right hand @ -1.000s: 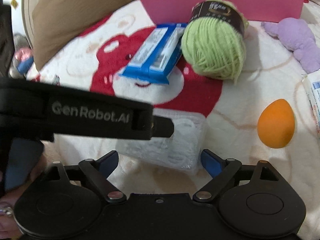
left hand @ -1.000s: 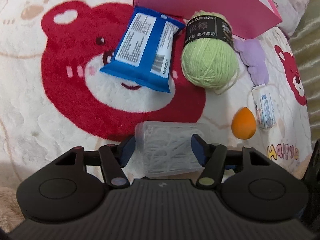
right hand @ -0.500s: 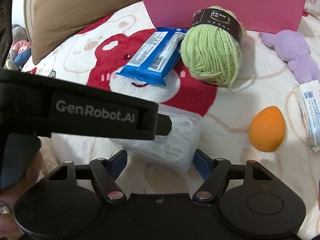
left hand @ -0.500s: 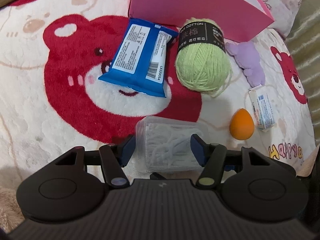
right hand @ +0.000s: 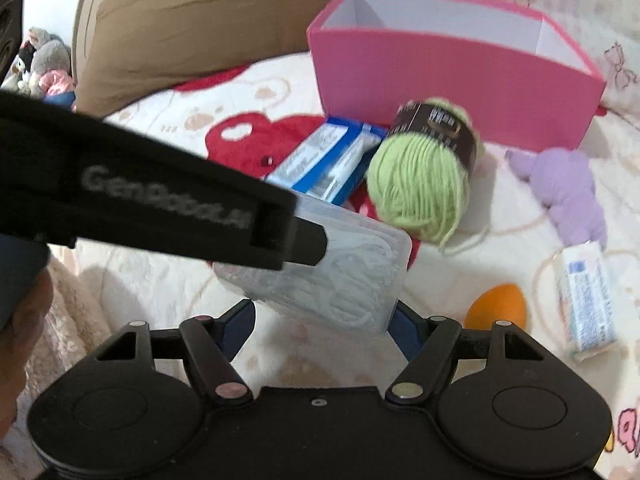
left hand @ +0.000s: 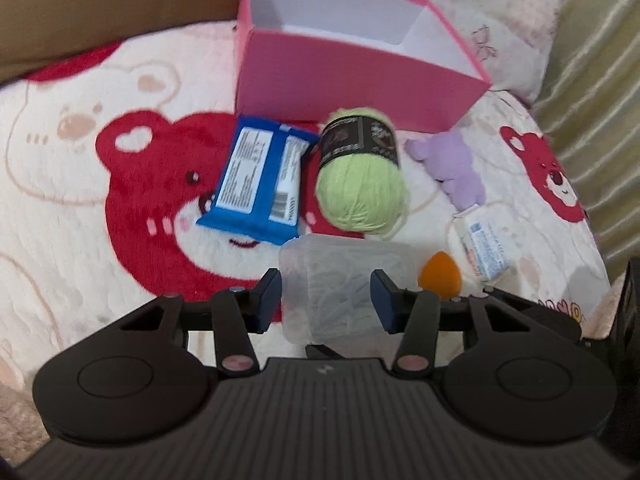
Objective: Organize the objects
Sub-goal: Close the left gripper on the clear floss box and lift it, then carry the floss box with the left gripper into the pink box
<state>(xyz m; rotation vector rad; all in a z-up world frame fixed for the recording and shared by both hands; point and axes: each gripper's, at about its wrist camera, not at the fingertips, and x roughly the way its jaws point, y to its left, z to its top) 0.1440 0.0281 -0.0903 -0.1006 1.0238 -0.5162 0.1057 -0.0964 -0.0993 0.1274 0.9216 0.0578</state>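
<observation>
Both hand-held grippers — left (left hand: 326,294) and right (right hand: 322,320) — clamp the clear box (left hand: 344,280), just lifted; next, carry it into the pink bin (left hand: 352,76).

You have one pink box (left hand: 352,76), one yarn ball (left hand: 362,184), one blue packet (left hand: 260,184), one clear box (left hand: 340,280), one orange sponge (left hand: 439,275), one purple toy (left hand: 456,168), one small tube (left hand: 482,246).

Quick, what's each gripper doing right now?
Left gripper: jaws just closed further, gripping the clear plastic box.
Right gripper: also just closed in, pads against the same box.
</observation>
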